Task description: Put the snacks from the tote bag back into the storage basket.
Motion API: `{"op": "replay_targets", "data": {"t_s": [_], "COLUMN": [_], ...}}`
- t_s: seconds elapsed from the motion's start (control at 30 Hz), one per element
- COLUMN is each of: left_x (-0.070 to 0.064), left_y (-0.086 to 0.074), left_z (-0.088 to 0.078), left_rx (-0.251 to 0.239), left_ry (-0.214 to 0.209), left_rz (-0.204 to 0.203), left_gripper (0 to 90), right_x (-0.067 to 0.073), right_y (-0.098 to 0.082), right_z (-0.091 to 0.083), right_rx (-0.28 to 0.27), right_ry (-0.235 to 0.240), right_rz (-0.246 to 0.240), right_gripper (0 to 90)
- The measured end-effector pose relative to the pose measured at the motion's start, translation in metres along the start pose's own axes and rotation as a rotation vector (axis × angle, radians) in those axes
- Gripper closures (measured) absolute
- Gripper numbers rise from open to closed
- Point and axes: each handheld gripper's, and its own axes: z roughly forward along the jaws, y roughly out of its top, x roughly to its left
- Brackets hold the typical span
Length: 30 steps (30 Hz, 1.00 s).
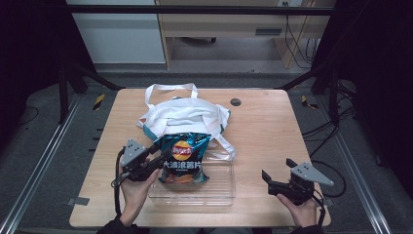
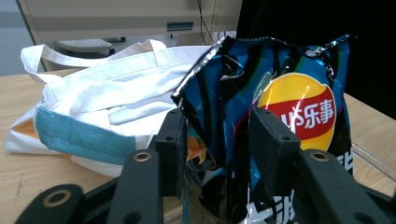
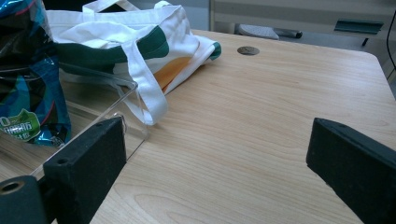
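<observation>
High view: a blue chip bag (image 1: 182, 158) stands in a clear plastic tray (image 1: 219, 192) at the counter's (image 1: 263, 131) near edge, its lower left side between the jaws of the left gripper (image 1: 158, 158); the right gripper (image 1: 275, 178) waits well apart.

Left gripper view: the bag (image 2: 280, 107) rises upright, long axis vertical, between jaws (image 2: 219, 140) parted partway, pads apparently off the foil. A white tote bag (image 2: 107, 98) lies behind.

Right gripper view: jaws (image 3: 215, 154) wide and empty over bare wood, bag (image 3: 28, 79) far left.
</observation>
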Motion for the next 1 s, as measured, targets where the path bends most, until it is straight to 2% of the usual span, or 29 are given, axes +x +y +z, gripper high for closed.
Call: {"op": "replay_targets", "data": {"t_s": [0.1, 0.43, 0.67, 0.83, 1.0], "left_x": [0.0, 0.0, 0.0, 0.002, 0.003], "left_y": [0.0, 0.0, 0.001, 0.001, 0.001], "left_z": [-0.001, -0.004, -0.007, -0.014, -0.02], "left_rx": [0.0, -0.002, 0.008, 0.005, 0.018], "left_ry": [0.0, 0.0, -0.012, -0.021, -0.048], "left_rz": [0.006, 0.006, 0.016, 0.01, 0.031], "left_gripper": [53.6, 53.2, 45.2, 43.3, 37.4], "right_x": [0.0, 0.0, 0.0, 0.0, 0.0], "right_y": [0.0, 0.0, 0.0, 0.0, 0.0], "right_z": [0.0, 0.0, -0.001, -0.001, -0.002], "right_rx": [-0.001, 0.0, -0.002, -0.002, -0.004], "right_ry": [0.0, -0.003, -0.004, -0.005, -0.009], "right_rz": [0.0, 0.0, 0.003, 0.005, 0.003], "right_gripper": [5.1, 5.1, 5.1, 5.1, 5.1]}}
